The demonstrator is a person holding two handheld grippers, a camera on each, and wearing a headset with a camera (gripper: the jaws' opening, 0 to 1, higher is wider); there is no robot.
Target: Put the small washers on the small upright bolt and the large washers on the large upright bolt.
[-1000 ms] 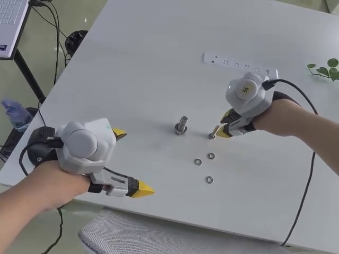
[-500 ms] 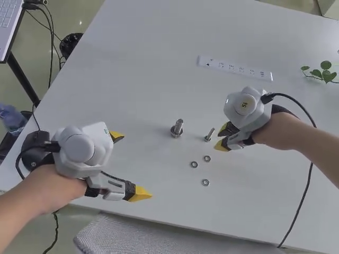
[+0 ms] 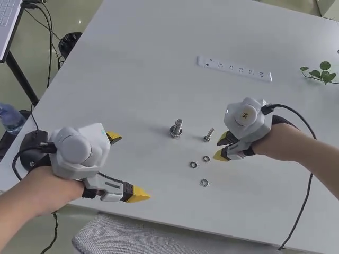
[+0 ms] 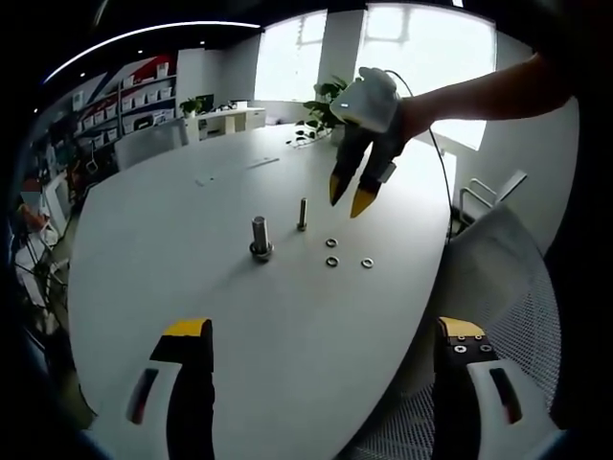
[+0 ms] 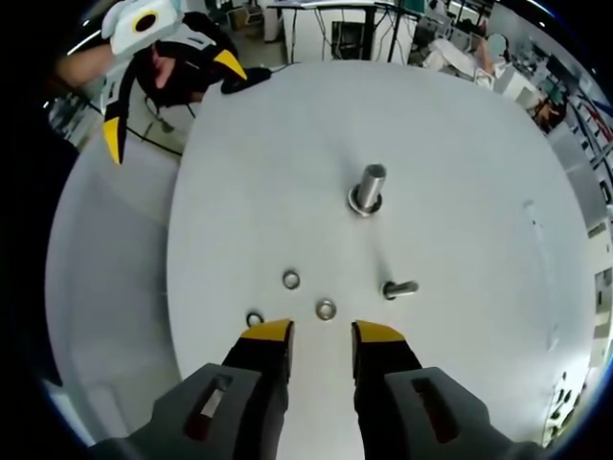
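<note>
On the white table [image 3: 132,79] a large upright bolt [image 3: 176,128] [image 4: 260,237] [image 5: 367,187] stands left of a small upright bolt [image 3: 209,135] [image 4: 303,213] [image 5: 400,287]. Three small washers lie flat in front of them [image 3: 206,159] [image 3: 193,165] [image 3: 204,183]. My right gripper [image 3: 222,148] [image 5: 322,335] hovers just right of the washers, jaws a little open and empty, with one washer [image 5: 327,310] right ahead of its tips. My left gripper [image 3: 127,166] [image 4: 324,331] is wide open and empty near the front left edge.
A white power strip [image 3: 234,69] lies at the back of the table, and a plant [image 3: 318,71] sits at the far right. A grey mesh chair [image 3: 106,238] stands below the front edge. A laptop stand [image 3: 16,58] and cables are off to the left.
My right gripper has drawn back from beside the small bolt toward the washers, and its jaws have spread slightly. The left gripper has barely moved.
</note>
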